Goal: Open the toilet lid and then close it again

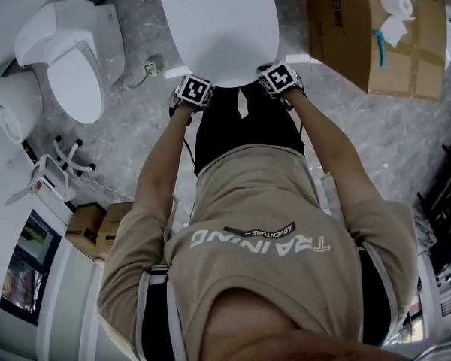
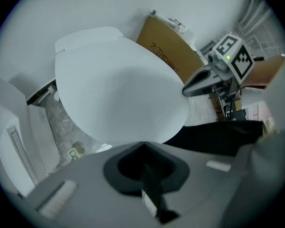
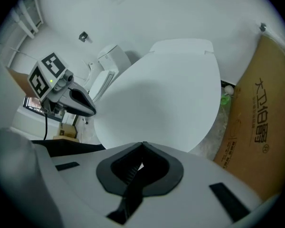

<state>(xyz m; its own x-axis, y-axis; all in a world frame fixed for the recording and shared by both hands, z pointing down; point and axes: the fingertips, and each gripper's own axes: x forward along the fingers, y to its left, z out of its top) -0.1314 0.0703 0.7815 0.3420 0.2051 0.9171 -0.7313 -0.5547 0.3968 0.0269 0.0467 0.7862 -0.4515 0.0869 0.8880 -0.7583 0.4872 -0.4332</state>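
The white oval toilet lid point(image 1: 218, 21) fills the top of the head view, and I cannot tell whether it lies flat or is lifted. My left gripper point(image 1: 189, 81) sits at its front left rim and my right gripper point(image 1: 274, 72) at its front right rim. In the left gripper view the lid point(image 2: 118, 89) spreads just beyond my left gripper point(image 2: 142, 145), whose jaws meet at the rim. The right gripper point(image 2: 186, 90) shows there as a closed dark beak touching the lid's edge. In the right gripper view the lid point(image 3: 166, 94) lies ahead of the shut right gripper point(image 3: 142, 144), with the left gripper point(image 3: 92, 112) at its far side.
A second white toilet point(image 1: 71, 66) stands on the grey floor to the left. A large cardboard box point(image 1: 376, 36) with a paper roll point(image 1: 397, 4) on it is close on the right. Small boxes point(image 1: 98, 228) and a white rack point(image 1: 56, 164) lie at the lower left.
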